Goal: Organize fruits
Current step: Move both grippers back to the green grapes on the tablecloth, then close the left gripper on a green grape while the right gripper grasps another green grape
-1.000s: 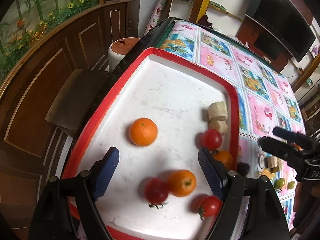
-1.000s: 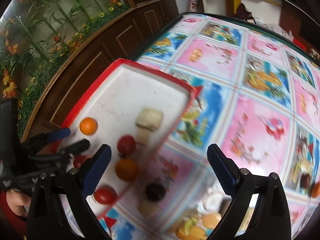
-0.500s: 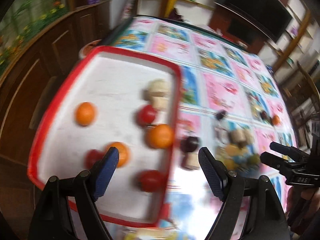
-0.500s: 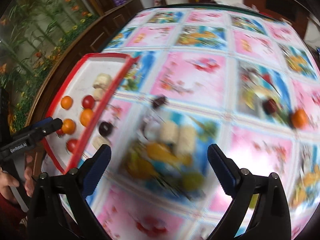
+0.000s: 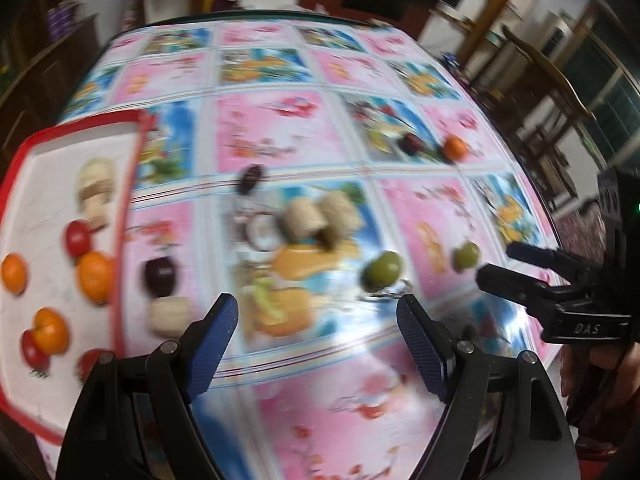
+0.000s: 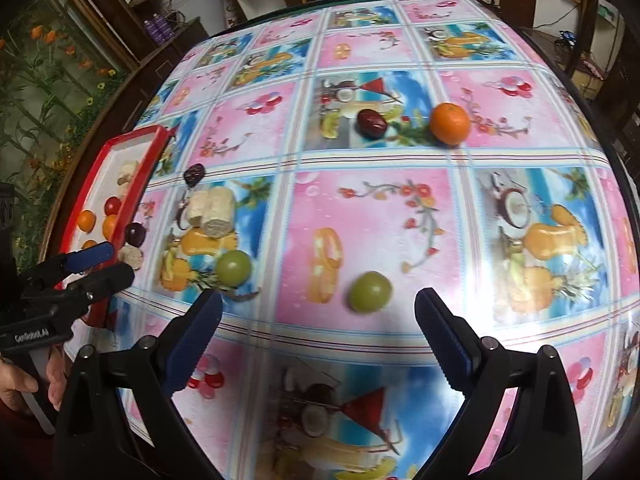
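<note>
A red-rimmed white tray (image 5: 120,216) (image 6: 138,172) at the table's left holds oranges, tomatoes and pale chunks. Loose fruit lies on the patterned cloth: two green fruits (image 6: 370,292) (image 6: 234,267), an orange (image 6: 450,123), a dark red date (image 6: 372,123), a dark plum (image 6: 135,234) and pale chunks (image 6: 212,208). My left gripper (image 5: 318,340) is open and empty, above the cloth right of the tray. My right gripper (image 6: 318,338) is open and empty, just short of the nearer green fruit (image 5: 466,255). Each gripper shows in the other's view.
The table edge curves close at the right and front. A wooden cabinet (image 6: 168,46) and flower wall stand left of the table. Chairs and shelves (image 5: 552,92) stand beyond the right side.
Both grippers have swung right, away from the tray and over the loose fruit on the cloth. Both stayed open and empty.
</note>
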Tool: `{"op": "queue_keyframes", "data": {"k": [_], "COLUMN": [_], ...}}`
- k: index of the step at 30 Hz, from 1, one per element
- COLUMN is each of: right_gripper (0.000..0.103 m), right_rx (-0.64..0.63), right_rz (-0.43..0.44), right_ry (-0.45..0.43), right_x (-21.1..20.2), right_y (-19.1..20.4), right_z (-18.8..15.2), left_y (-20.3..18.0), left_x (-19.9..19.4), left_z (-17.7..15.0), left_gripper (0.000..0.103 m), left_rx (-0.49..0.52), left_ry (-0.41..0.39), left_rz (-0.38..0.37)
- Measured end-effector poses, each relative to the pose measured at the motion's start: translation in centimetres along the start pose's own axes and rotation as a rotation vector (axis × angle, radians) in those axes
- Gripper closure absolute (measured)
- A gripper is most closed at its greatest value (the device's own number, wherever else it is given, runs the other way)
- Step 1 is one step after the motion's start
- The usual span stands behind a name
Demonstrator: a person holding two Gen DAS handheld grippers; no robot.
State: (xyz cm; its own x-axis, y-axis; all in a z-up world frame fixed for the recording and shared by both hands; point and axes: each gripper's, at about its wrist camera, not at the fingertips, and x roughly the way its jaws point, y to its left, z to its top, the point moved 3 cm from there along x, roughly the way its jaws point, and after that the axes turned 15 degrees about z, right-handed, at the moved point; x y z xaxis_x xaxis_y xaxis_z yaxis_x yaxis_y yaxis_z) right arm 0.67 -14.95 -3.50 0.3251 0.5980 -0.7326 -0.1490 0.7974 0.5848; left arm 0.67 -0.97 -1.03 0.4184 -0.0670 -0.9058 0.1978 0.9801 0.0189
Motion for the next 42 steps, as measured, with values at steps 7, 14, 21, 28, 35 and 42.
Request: {"op": "queue_keyframes", "data": {"k": [7, 14, 21, 28, 35, 42], "right_gripper": [0.008, 0.035, 0.053, 0.075, 0.075, 0.075], "right_rx": [0.029, 0.014, 0.008, -0.029, -0.029, -0.056], "right_rz": [-0.032, -0.031, -0.047, -0.070, -0.044, -0.023], "right_ry": [-0.001, 0.031, 0.056, 0.071, 0.065, 0.059], "right_x": [-0.3, 0.6, 1.6, 2.0, 1.7, 1.7], "right_y": [-2.3, -2.6, -3.1, -2.7, -2.2, -0.9], "right_z": [-0.7, -0.5, -0.4, -0.3, -0.2, 0.3], "left_y": [-4.4, -5.5, -5.7, -5.4, -4.3, -2.5], "left_x": [1.7, 3.2, 4.1, 3.9, 3.1, 1.8], "left_z": [0.9, 1.3, 1.0, 0.9, 1.2, 1.4], "left_gripper": [0.023, 0.043, 0.075, 0.078, 0.078, 0.079], "left_rx": [0.135, 0.186, 0.194, 0.166, 0.116, 0.055], "left_ry": [-0.003, 0.011, 0.025, 0.030, 0.020, 0.000], "left_rz": [-0.029, -0.015, 0.002, -0.023, -0.029, -0.024]}}
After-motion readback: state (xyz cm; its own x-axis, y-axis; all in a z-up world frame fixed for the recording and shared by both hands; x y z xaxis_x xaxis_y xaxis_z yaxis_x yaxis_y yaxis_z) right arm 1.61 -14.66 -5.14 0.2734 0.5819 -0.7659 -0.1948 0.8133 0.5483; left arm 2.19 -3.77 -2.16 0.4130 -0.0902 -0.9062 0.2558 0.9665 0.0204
